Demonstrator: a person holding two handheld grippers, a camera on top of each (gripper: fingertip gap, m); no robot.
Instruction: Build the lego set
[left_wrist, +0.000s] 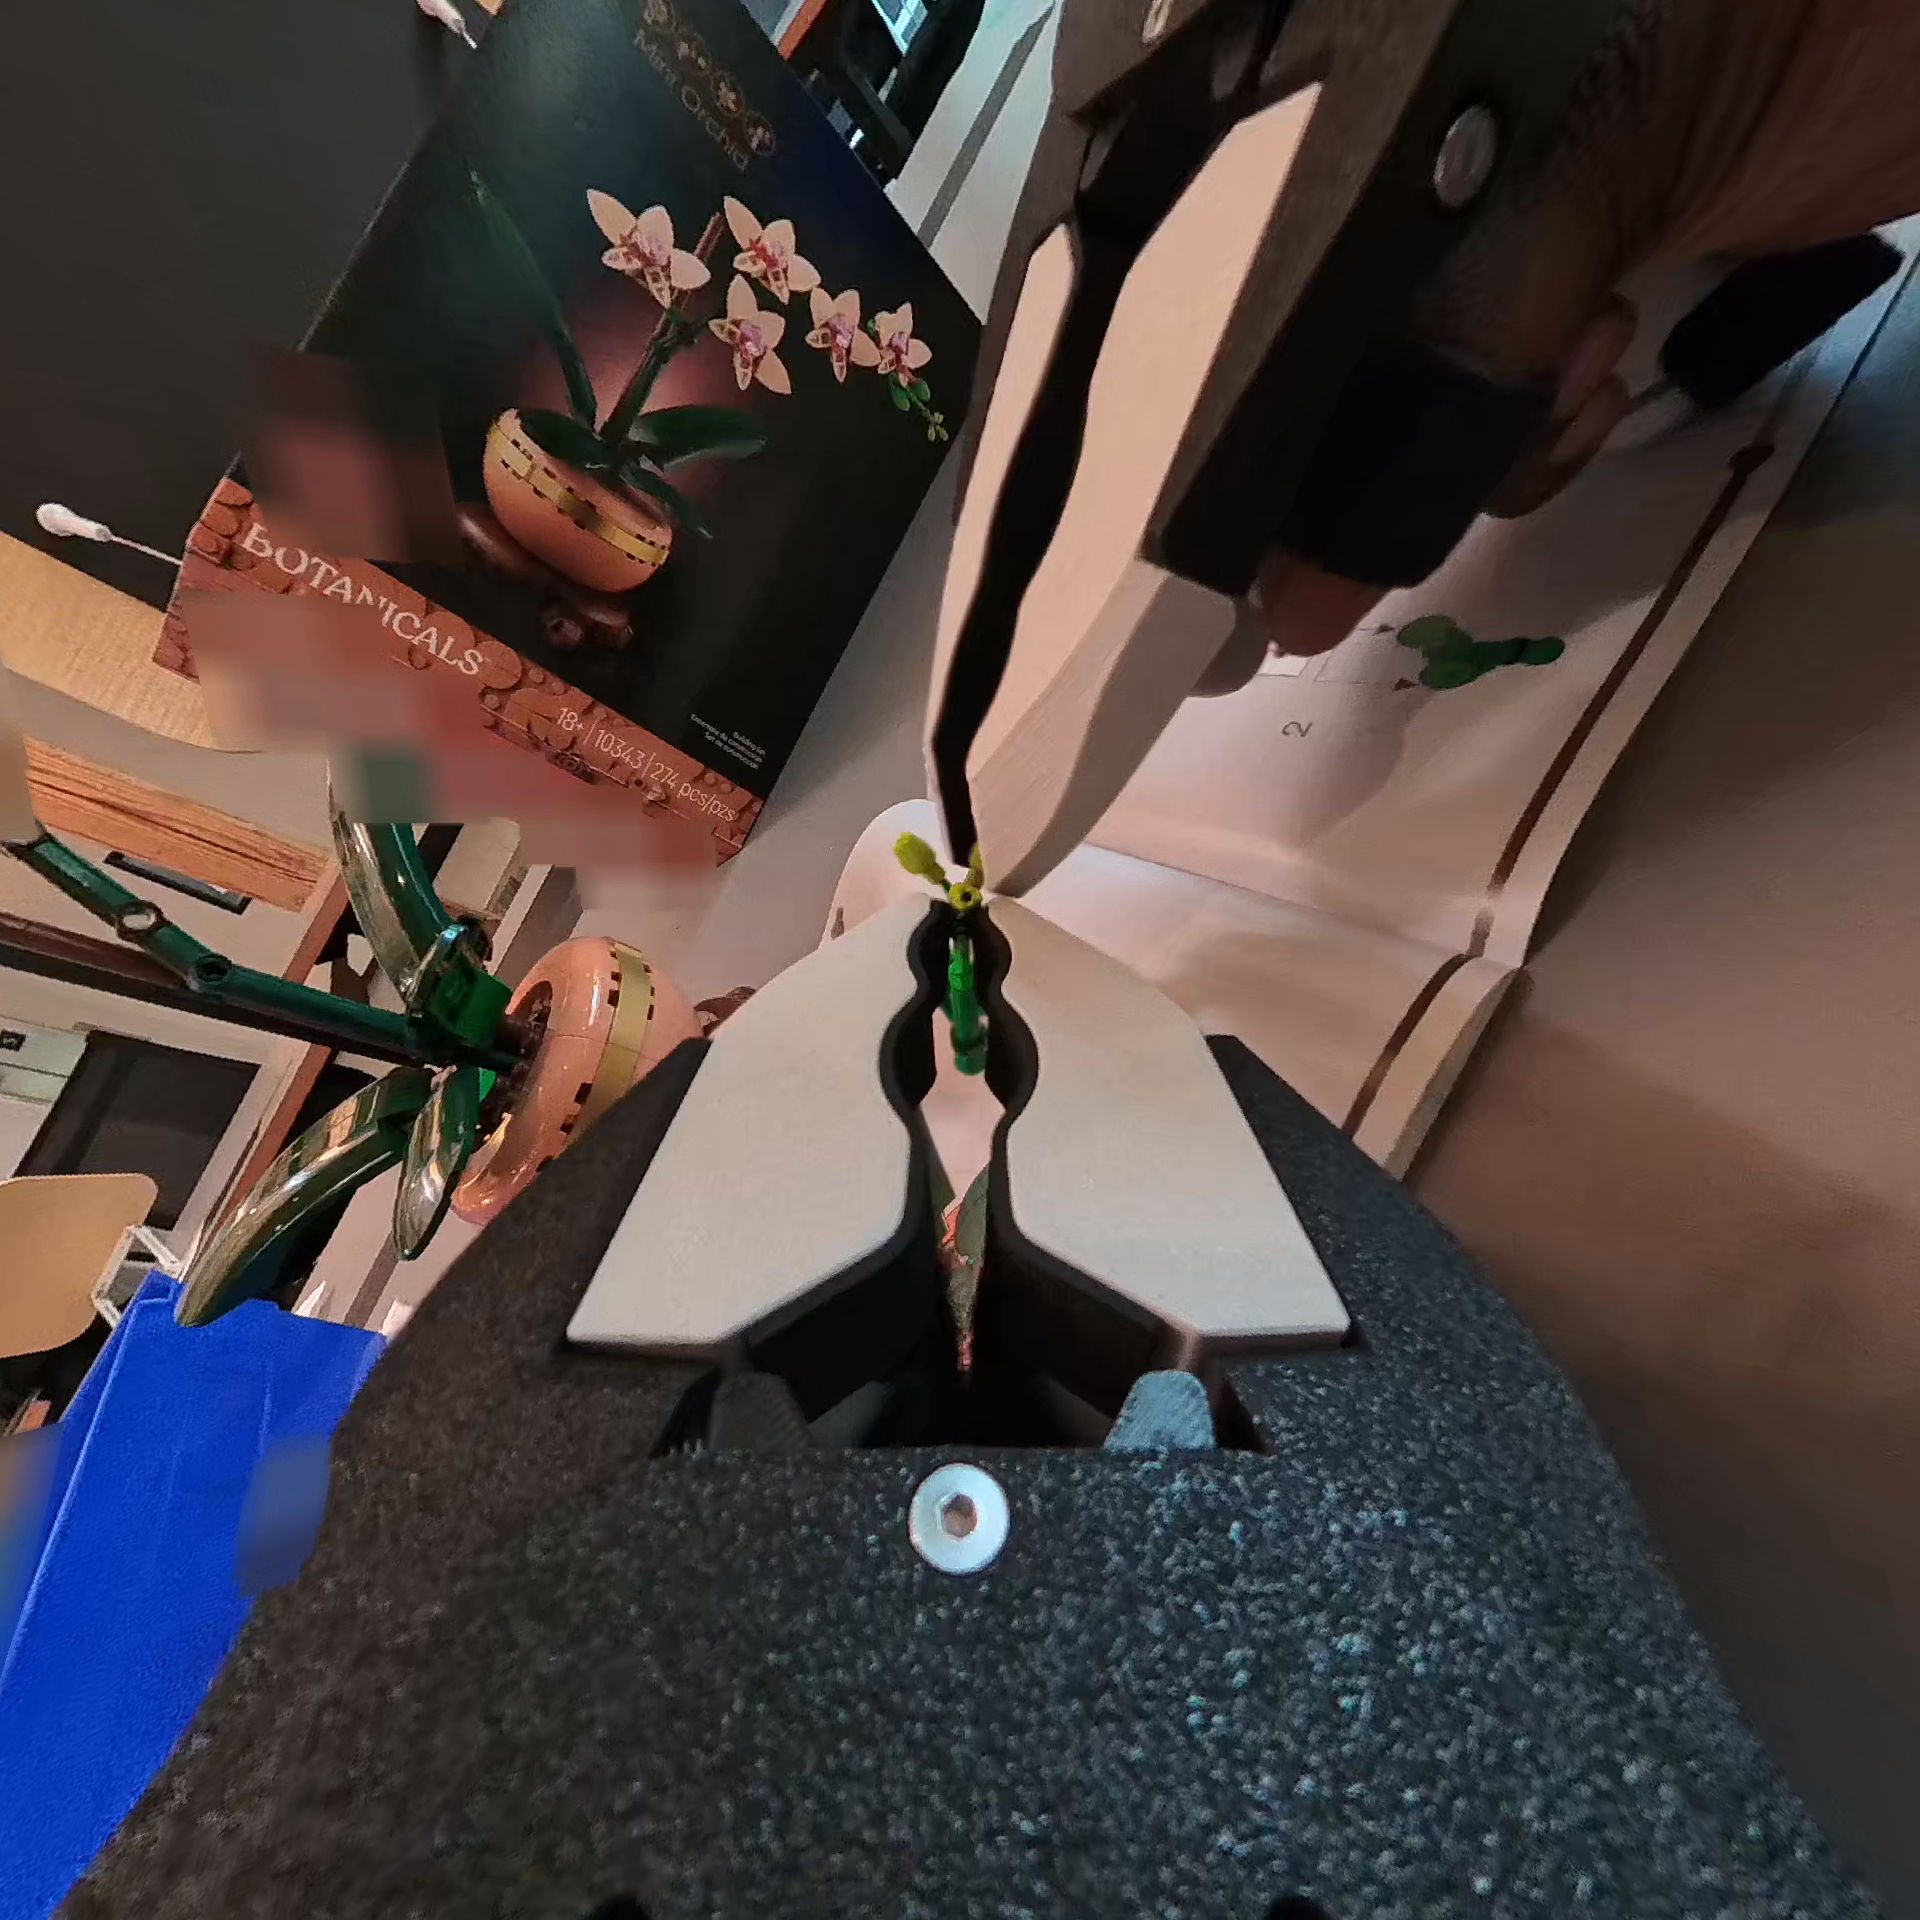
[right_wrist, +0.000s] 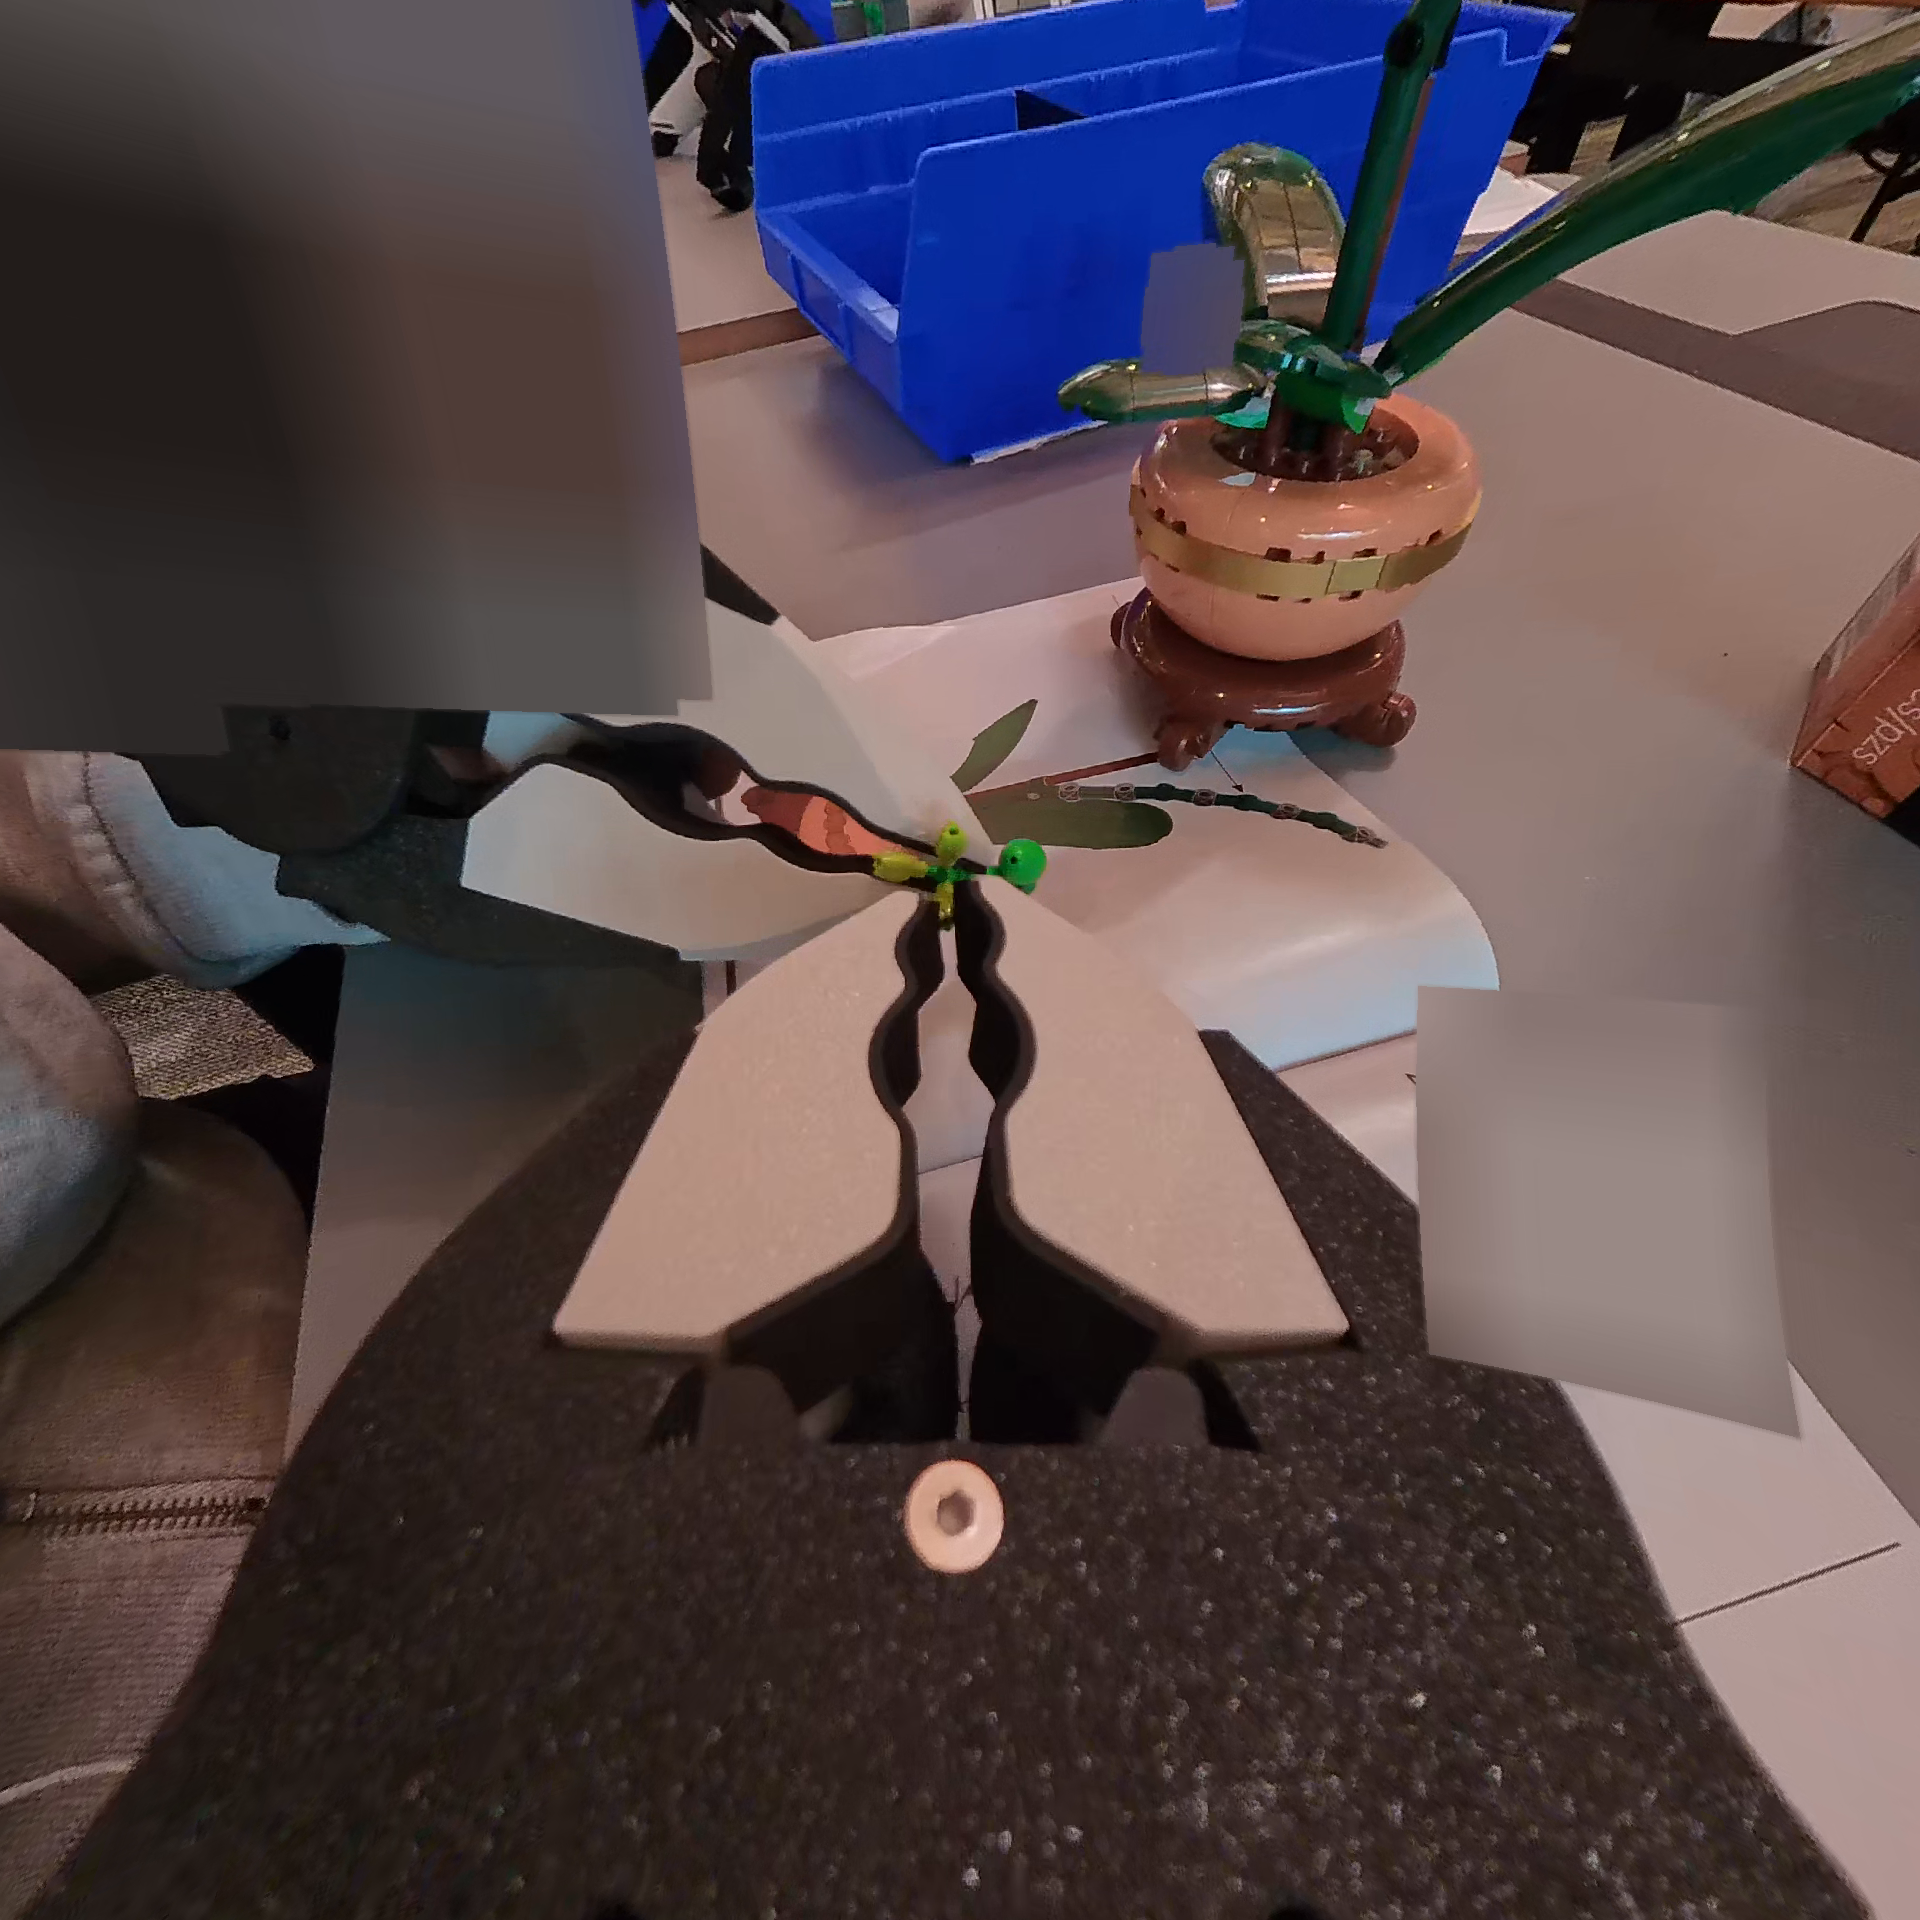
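My left gripper (left_wrist: 961, 912) is shut on a small green bud stem (left_wrist: 963, 997) that runs between its fingers, with yellow-green buds (left_wrist: 920, 857) past the tips. My right gripper (right_wrist: 948, 920) comes down onto the same piece and is shut on one yellow-green bud (right_wrist: 945, 902). In the right wrist view the left gripper (right_wrist: 925, 868) enters from the left, and the stem's green ball end (right_wrist: 1023, 862) sticks out beyond it. The two grippers meet tip to tip above the open instruction booklet (right_wrist: 1299, 935). The built orchid pot (right_wrist: 1299, 540) with dark green leaves stands behind.
A blue bin (right_wrist: 1039, 260) stands behind the pot and also shows in the left wrist view (left_wrist: 156, 1558). The set's box (left_wrist: 582, 416) stands upright at the far left there. A person's hand (left_wrist: 1714, 156) holds the right gripper. The person's clothing (right_wrist: 104, 1039) fills the left of the right wrist view. The grippers are tip to tip, or close to it. Left tips and right tips are each some 11 cm from the built orchid pot (right_wrist: 1299, 540). It is also in sight in the left wrist view (left_wrist: 604, 990).
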